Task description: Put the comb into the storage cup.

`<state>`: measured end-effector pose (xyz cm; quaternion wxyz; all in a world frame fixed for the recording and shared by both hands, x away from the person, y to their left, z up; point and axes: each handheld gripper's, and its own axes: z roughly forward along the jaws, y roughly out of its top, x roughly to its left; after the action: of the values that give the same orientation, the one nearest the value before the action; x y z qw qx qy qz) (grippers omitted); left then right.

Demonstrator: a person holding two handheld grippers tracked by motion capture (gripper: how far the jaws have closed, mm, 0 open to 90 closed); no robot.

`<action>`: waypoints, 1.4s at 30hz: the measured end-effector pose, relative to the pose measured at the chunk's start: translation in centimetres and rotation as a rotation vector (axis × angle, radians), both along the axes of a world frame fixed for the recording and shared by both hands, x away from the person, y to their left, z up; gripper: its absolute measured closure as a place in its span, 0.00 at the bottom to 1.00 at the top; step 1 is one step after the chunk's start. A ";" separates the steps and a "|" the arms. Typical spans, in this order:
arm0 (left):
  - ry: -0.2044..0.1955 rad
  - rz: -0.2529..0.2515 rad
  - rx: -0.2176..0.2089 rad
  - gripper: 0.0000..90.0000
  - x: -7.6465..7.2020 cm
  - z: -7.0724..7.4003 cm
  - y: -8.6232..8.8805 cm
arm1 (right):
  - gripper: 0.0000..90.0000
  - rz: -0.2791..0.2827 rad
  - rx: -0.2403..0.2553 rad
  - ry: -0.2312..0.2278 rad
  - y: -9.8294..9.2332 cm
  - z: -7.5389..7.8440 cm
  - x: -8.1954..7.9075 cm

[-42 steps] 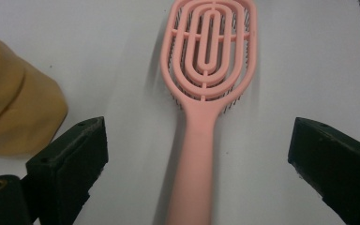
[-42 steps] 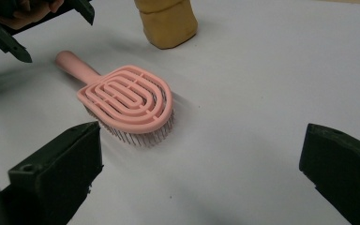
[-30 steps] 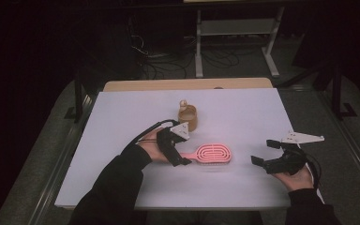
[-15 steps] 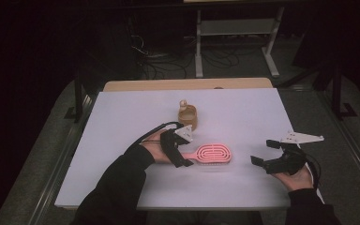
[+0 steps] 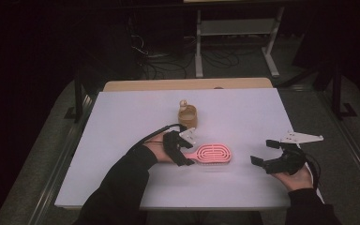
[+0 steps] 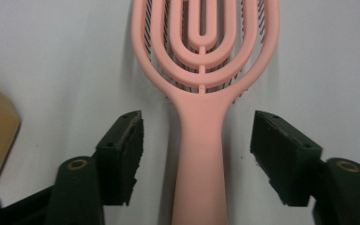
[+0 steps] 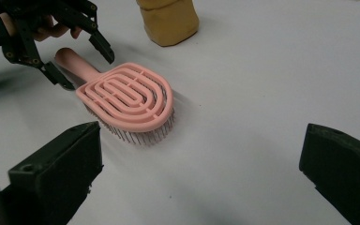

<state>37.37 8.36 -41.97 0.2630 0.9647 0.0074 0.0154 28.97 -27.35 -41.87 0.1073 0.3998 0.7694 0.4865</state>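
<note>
At left of centre in the high view, the left gripper (image 5: 183,149) sat over the handle of the pink hairbrush (image 5: 212,153), which lay bristles-down on the white surface (image 5: 122,122) near the frame's middle. In the left gripper view its fingers (image 6: 122,154) were spread, the handle between them with gaps on both sides, so the grasp looked lined up but not closed. A tan jar (image 5: 187,115) stood just above. At lower right, the right gripper (image 5: 269,153) hung apart, fingers spread, holding nothing.
</note>
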 end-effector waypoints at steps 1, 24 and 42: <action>0.002 -0.004 0.003 0.41 0.0 -0.1 -0.1 | 0.00 0.002 -0.001 0.001 0.0 0.0 0.0; 0.002 -0.052 0.075 0.75 0.1 -0.5 -1.3 | 0.00 0.008 -0.005 0.001 0.1 -0.1 0.1; -0.025 -0.058 0.098 0.78 -0.2 -0.2 -1.2 | 0.00 0.004 -0.004 0.001 0.1 -0.1 0.1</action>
<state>37.13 7.18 -42.16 0.2159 0.9759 -0.0244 0.0202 29.08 -27.28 -41.94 0.1069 0.3984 0.7710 0.4851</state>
